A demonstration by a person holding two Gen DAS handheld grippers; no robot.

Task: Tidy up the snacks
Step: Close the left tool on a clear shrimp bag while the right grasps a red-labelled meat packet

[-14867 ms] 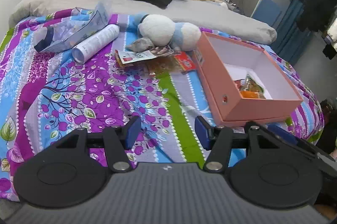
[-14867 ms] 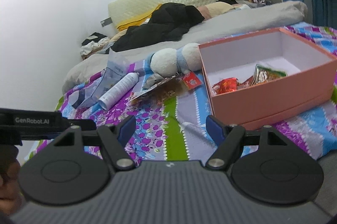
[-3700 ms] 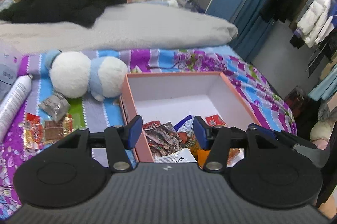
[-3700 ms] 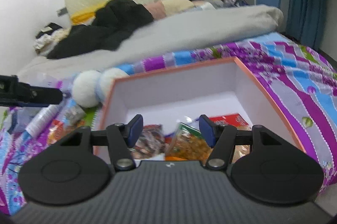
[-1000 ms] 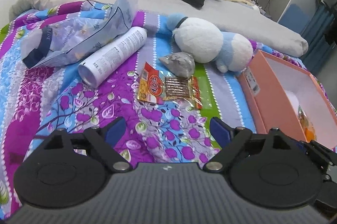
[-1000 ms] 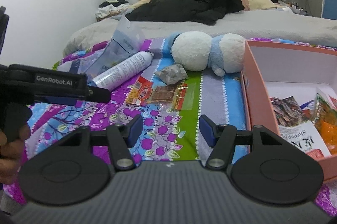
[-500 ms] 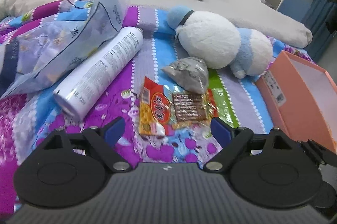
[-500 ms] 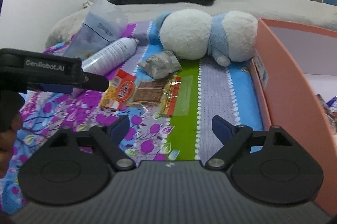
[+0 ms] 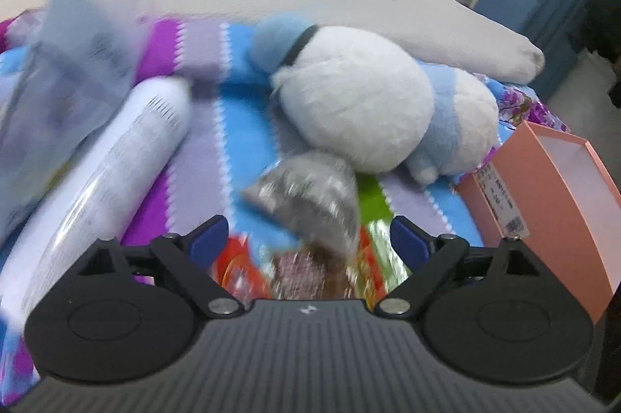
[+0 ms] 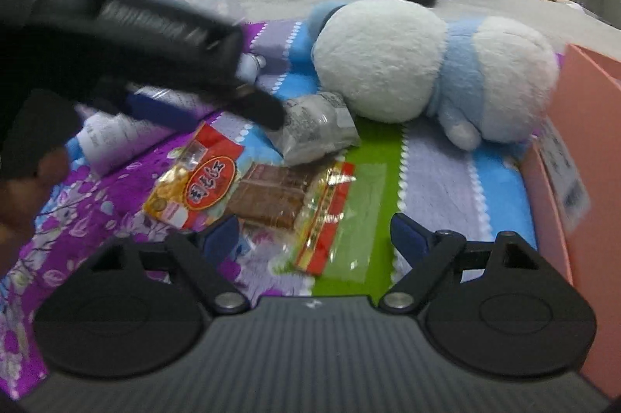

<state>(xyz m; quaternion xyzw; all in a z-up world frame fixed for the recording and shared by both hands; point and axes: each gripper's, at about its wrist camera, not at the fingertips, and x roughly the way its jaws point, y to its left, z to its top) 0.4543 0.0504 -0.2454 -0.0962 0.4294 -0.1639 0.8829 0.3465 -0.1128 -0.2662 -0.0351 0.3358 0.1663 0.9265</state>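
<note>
A red-and-orange snack packet is lying flat on the patterned bedspread, touching a brown wafer-like pack, with a grey foil pouch resting just beyond them against a white-and-blue plush toy. The left claw is opening wide over the pouch and packets, gripping nothing, probably lining up for a pick. The right claw is standing well spread and empty, near the packets' right end. The pink box is waiting on the right, likely their destination. A white spray can and a clear bag are lying to the left.
</note>
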